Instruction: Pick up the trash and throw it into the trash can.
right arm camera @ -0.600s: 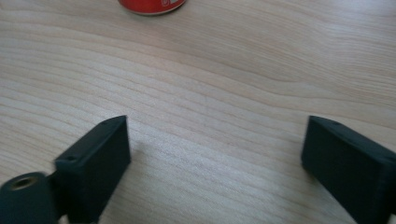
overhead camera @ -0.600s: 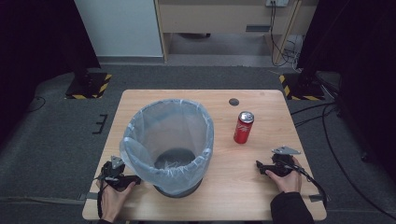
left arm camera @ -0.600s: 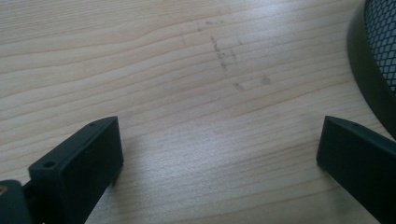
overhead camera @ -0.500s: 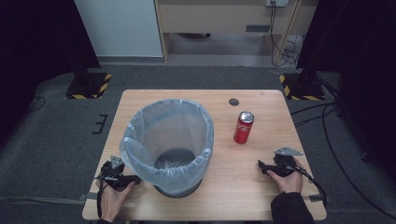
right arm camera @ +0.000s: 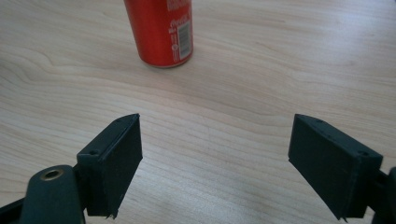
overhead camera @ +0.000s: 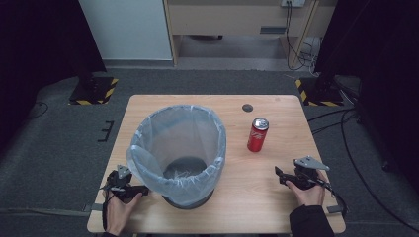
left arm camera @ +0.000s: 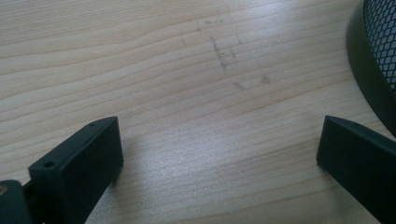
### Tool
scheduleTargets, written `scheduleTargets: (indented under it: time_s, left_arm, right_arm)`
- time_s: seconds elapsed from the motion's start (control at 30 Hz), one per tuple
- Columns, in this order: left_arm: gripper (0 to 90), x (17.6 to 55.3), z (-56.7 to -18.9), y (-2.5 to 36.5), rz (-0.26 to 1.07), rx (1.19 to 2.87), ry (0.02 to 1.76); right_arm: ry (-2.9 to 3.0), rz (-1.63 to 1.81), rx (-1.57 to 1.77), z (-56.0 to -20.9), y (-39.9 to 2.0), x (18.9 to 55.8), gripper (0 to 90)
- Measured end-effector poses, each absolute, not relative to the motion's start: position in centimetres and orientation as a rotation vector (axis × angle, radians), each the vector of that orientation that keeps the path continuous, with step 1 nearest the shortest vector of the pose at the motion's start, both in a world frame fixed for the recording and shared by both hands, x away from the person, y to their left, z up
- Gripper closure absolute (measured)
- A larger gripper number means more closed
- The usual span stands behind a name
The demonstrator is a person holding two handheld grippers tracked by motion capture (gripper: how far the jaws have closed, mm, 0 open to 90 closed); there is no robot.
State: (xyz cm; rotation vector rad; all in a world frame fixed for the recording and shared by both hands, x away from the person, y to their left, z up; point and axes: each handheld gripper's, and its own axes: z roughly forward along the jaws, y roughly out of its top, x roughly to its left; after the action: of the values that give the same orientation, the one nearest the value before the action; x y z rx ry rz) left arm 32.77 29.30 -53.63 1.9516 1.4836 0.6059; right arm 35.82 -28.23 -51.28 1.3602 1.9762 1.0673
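Observation:
A red soda can (overhead camera: 257,134) stands upright on the wooden table (overhead camera: 257,207), right of a black mesh bin (overhead camera: 180,153) lined with a clear plastic bag. My right gripper (overhead camera: 280,176) rests low near the table's front right, open, with the can (right arm camera: 160,31) ahead of its wide-apart jaws and nothing between them. My left gripper (overhead camera: 141,189) sits at the front left, right beside the bin's base (left arm camera: 373,74), open over bare wood.
A small dark round disc (overhead camera: 247,107) lies on the table behind the can. Beyond the table are grey floor, black stands with yellow-black striped feet (overhead camera: 94,91) and trailing cables (overhead camera: 346,123).
The right gripper has shifted slightly, edging forward on the table. The left gripper, bin and can stay put.

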Motion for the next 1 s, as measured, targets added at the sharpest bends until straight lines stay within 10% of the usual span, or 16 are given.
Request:
scheduleTargets:
  time_s: [1.0]
  left_arm:
    - [0.0, 32.8, -53.6, 29.3, 0.598, 1.962, 1.464]
  right_arm:
    - [1.797, 1.267, 1.268, -45.3, -28.4, 34.2, 16.4]
